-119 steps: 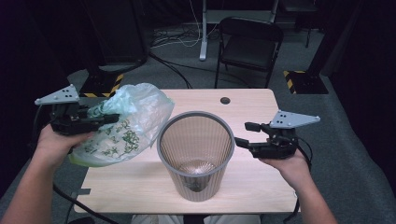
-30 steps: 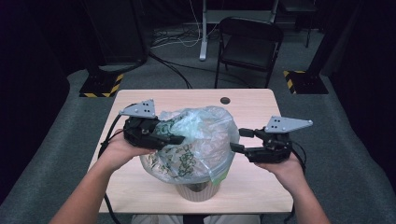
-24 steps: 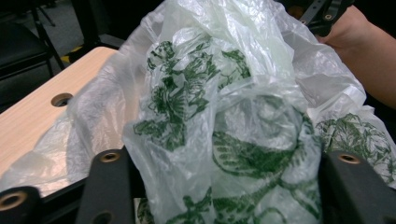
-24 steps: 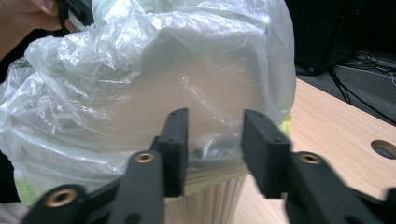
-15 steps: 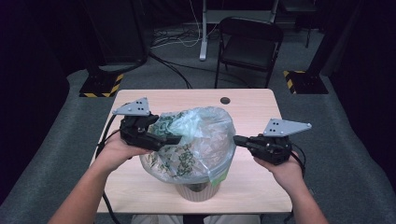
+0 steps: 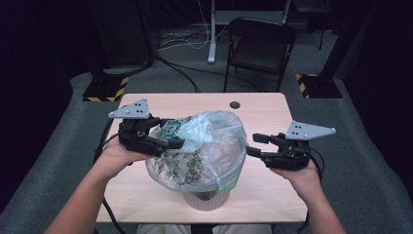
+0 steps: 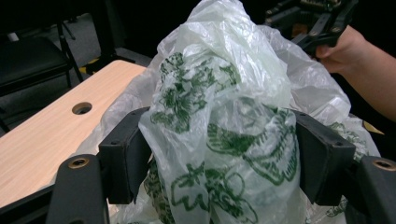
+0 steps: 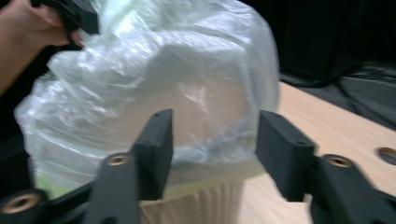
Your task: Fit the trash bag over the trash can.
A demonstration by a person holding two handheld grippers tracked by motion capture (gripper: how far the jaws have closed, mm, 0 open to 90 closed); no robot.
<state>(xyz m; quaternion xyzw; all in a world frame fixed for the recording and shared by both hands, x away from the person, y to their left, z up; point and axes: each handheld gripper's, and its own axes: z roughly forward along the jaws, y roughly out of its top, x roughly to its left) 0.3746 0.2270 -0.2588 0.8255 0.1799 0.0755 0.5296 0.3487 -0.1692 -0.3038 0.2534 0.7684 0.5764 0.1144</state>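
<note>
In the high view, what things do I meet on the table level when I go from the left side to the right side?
Left gripper → plastic bag draped over the basket → right gripper.

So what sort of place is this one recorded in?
Probably a recording studio or lab, not a home: black drapes surround a small light wooden table, with loose cables on grey carpet and hazard-striped stand bases nearby.
</note>
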